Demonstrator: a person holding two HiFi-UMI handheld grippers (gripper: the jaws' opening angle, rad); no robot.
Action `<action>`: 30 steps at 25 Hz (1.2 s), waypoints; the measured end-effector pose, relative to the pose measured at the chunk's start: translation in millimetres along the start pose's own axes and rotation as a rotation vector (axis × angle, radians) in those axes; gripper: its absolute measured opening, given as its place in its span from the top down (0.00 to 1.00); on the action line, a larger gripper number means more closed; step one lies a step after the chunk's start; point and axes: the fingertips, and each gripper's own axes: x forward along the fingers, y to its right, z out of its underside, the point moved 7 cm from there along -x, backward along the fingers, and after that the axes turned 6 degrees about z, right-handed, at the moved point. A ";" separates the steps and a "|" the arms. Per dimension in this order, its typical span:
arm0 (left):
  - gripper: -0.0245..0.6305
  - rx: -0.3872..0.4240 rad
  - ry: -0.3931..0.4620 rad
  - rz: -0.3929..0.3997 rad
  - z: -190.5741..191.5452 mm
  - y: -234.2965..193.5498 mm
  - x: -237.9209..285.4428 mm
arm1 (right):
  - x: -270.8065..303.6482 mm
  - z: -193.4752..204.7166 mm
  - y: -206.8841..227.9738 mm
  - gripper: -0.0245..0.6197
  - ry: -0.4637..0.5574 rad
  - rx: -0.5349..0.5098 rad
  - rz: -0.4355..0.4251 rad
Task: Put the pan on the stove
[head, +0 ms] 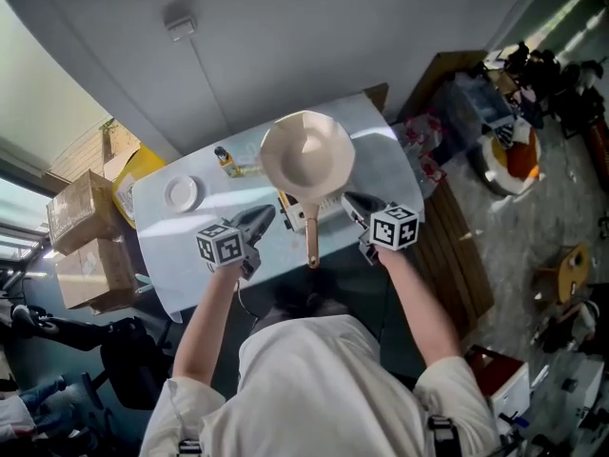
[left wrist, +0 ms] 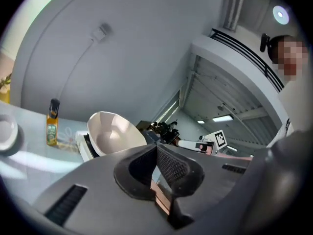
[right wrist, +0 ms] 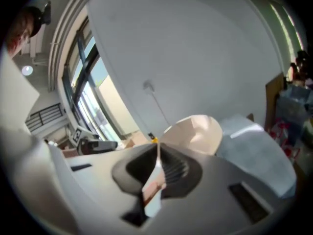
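Left gripper (left wrist: 156, 148): jaws pressed together, nothing between. Right gripper (right wrist: 157, 150): same, tips meeting, empty. Both over the near edge of the desk (head: 181, 255), flanking the handle (head: 312, 238) at 9 and 3 o'clock, no contact with it.

Pan (head: 306, 155) mid-desk, handle out toward 6 o'clock, bowl over the white stove (left wrist: 82, 145). Reads as already placed, so probably only a seating check left. Looks tipped in the left gripper view; possibly lens distortion, so don't trust that alone.

If reseating:
- Open wide first and come in on the handle from one side only.
- Grip close to the bowl to cut leverage, then lift level.
- Centre the base on the black top and lower flat.
- Release only once steady, with the other gripper off the rim.

Risk: long handle as a lever, easy to tip off a small stove.

Further out: bottle (head: 225, 160) at 9 o'clock of the pan, white dish (head: 181, 193) at 8 o'clock, both well apart from it.

Hidden: most of the stove under the pan. Contact between base and burner not visible in any view. Bottle label too small to read.
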 end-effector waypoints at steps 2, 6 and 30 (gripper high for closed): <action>0.93 0.076 -0.009 -0.022 -10.6 8.5 -8.0 | -10.2 -7.0 -14.4 0.90 0.038 -0.055 0.024; 0.93 0.176 0.009 -0.027 -30.6 27.3 -26.7 | -32.5 -18.6 -34.8 0.91 0.114 -0.126 0.095; 0.93 0.505 0.149 -0.180 -81.9 99.8 -58.6 | -130.1 -52.9 -48.4 0.91 0.333 -0.385 0.314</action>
